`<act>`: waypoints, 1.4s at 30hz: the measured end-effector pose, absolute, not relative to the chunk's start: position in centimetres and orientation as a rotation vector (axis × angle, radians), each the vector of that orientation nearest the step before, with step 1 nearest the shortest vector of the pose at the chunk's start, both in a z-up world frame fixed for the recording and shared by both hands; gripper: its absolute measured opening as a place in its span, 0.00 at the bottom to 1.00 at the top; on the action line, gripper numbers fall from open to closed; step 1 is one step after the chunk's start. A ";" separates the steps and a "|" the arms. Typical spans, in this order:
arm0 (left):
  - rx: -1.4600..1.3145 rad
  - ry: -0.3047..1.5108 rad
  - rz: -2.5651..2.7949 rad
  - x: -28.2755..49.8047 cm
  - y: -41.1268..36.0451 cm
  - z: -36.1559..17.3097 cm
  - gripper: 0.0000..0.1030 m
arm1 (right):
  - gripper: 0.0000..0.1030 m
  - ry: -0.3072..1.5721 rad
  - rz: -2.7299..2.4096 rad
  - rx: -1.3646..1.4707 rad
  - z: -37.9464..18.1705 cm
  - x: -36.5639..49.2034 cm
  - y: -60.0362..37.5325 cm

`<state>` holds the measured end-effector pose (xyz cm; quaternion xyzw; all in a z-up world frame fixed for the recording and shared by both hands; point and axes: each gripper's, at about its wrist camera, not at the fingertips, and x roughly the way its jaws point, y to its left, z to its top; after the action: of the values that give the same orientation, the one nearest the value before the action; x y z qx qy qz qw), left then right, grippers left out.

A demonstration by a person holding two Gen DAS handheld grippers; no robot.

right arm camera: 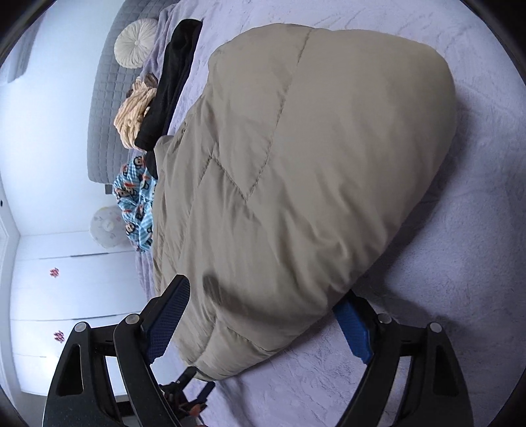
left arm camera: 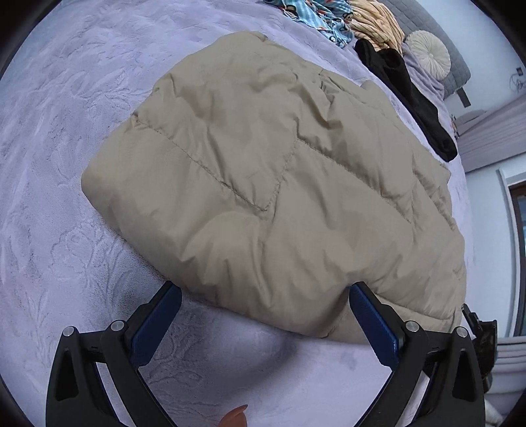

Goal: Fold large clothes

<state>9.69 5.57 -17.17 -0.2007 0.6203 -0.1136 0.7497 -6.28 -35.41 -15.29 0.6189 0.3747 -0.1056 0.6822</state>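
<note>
My left gripper (left arm camera: 264,315) and right gripper (right arm camera: 263,315) both gape wide at the folded beige puffer jacket (left arm camera: 279,184) on the lavender bedspread (left arm camera: 65,164); black trousers (left arm camera: 407,95), patterned clothes (right arm camera: 134,210) lie beyond.

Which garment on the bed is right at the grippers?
The beige padded jacket, alone reaching both open grippers; the black garment, yellow one and blue patterned one lie beyond it.

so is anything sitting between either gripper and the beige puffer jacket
Nothing visible. The left gripper and right gripper are both open at the beige puffer jacket edge; the black garment lies beyond it.
</note>
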 end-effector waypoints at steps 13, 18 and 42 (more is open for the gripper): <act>-0.675 1.369 -0.223 9.0 10.5 -20.4 0.99 | 1.00 0.901 -0.122 1.390 -15.9 -4.6 -35.7; -0.701 1.322 -0.297 11.2 8.4 -20.7 0.99 | 1.00 0.922 -0.092 1.396 -16.8 -4.1 -35.1; -0.202 0.930 -0.411 13.5 3.7 -9.6 0.16 | 0.22 0.885 -0.111 1.314 -14.0 -1.9 -35.0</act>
<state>13.51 3.70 -9.61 -0.0964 0.4447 -0.1964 0.8686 -1.87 -34.98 -14.03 0.5903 0.3972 -0.0500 0.7009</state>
